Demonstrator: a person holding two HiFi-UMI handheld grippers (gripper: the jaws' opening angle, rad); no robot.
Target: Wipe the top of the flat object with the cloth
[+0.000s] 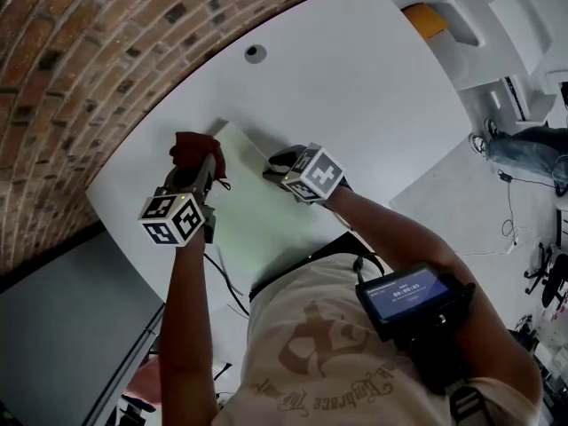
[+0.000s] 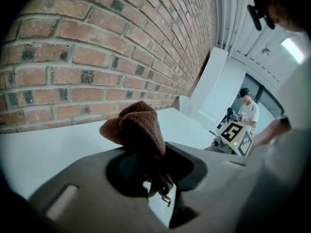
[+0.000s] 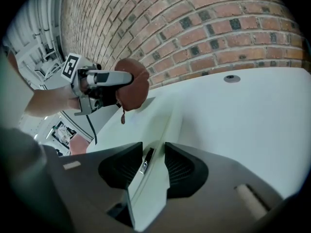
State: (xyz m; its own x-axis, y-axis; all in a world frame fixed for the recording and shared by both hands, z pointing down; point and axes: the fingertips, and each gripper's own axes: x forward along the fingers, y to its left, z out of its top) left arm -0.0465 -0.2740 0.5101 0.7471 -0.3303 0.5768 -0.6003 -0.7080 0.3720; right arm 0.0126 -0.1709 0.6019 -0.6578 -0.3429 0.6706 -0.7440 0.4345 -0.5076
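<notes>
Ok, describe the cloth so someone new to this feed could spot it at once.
Start at the white table beside the brick wall and find the pale green flat board lying on it. Near the board's far left corner, the left gripper holds a bunched cloth. It is the only soft, rust-brown thing on the table; board and tabletop are pale and hard.

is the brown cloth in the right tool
No, the left tool is shut on the bunched brown cloth.

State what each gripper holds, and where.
Left gripper: brown cloth, by its bunched end. Right gripper: nothing; open jaws straddle the flat board at its edge.
</notes>
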